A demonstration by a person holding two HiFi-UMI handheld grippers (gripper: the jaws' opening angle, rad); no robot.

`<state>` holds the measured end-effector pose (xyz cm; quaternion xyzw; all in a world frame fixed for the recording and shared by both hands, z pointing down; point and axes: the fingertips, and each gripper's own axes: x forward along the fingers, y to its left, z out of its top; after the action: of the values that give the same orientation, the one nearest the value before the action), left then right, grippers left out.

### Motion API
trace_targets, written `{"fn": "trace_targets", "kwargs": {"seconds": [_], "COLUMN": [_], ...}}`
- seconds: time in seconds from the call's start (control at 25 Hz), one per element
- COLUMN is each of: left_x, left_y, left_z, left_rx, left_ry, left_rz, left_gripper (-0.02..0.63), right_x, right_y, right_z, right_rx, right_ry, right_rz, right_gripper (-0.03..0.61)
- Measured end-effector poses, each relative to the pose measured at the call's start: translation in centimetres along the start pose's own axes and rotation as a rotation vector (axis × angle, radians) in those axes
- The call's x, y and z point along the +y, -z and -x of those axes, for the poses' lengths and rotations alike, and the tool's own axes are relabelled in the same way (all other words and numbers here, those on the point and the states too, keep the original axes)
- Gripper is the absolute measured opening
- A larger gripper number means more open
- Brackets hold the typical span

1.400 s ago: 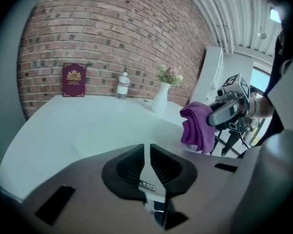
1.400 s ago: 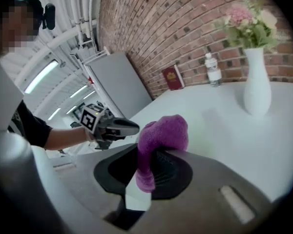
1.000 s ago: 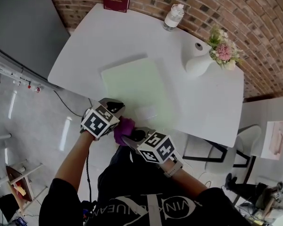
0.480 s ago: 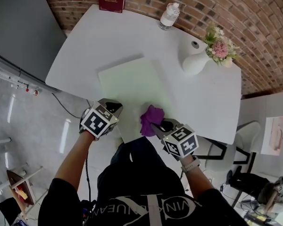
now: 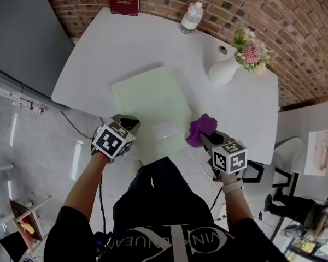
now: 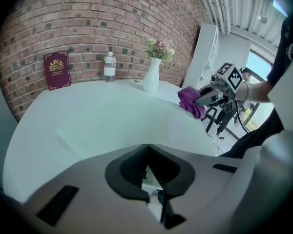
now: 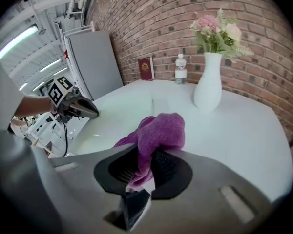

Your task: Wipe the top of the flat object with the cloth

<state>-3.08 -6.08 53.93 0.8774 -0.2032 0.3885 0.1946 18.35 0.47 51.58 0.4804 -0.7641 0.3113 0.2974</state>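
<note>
White vase holds flowers. Right gripper grasps a fuzzy purple cloth at the edge of the flat green mat; left gripper is clenched.

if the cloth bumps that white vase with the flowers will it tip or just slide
The white vase is wider at the base than the neck, so a low nudge would probably just slide it on the smooth table. A bump near the flowers could tip it. It looks ceramic, so likely fragile.
</note>
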Motion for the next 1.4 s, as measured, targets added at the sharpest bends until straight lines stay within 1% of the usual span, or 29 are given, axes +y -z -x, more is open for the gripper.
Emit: {"fn": "trace_targets", "kwargs": {"seconds": [0.16, 0.24, 0.36, 0.4, 0.48, 0.56, 0.64, 0.72, 0.88, 1.04, 1.16, 1.4], "left_x": [0.2, -0.1, -2.0, -2.9, -4.4, -5.3, -5.7, -5.7, -5.4, -5.4, -5.4, -5.4], "left_y": [0.0, -0.5, -2.2, -2.7, -3.3, -3.6, -3.4, -3.3, -2.7, -3.0, -2.7, -2.6], "left_z": [0.2, 0.5, 0.3, -0.1, -1.3, -2.6, -3.5, -3.9, -4.1, -4.3, -4.3, -4.3], "left_rx": [-0.004, -0.018, -0.074, -0.078, -0.053, -0.005, 0.057, 0.091, 0.121, 0.101, 0.106, 0.103], "left_ry": [0.017, 0.033, 0.074, 0.092, 0.107, 0.096, 0.084, 0.083, 0.104, 0.089, 0.085, 0.082], "left_rz": [0.044, 0.049, -0.014, -0.043, -0.123, -0.211, -0.261, -0.269, -0.209, -0.204, -0.187, -0.173], "left_gripper": [0.014, 0.014, 0.014, 0.014, 0.014, 0.014, 0.014, 0.014, 0.014, 0.014, 0.014, 0.014], "right_x": [-4.0, -4.8, -4.2, -3.8, -2.4, -0.6, 0.8, 2.0, 5.7, 10.4, 13.4, 18.1], "right_y": [1.4, 2.2, 3.4, 4.0, 4.9, 5.8, 6.7, 7.1, 7.1, 6.9, 7.3, 7.6], "right_z": [1.6, 2.8, 3.9, 4.0, 3.6, 2.6, 1.3, 0.2, -1.2, -2.2, -2.8, -3.5], "right_rx": [0.010, -0.003, -0.047, -0.055, -0.068, -0.075, -0.067, -0.056, -0.010, 0.028, 0.065, 0.118], "right_ry": [0.168, 0.203, 0.189, 0.179, 0.142, 0.092, 0.063, 0.044, -0.028, -0.124, -0.188, -0.293], "right_rz": [-0.019, -0.062, -0.162, -0.191, -0.245, -0.294, -0.322, -0.312, -0.232, -0.139, -0.096, -0.017], "right_gripper": [0.060, 0.060, 0.060, 0.060, 0.060, 0.060, 0.060, 0.060, 0.060, 0.060, 0.060, 0.060]}}
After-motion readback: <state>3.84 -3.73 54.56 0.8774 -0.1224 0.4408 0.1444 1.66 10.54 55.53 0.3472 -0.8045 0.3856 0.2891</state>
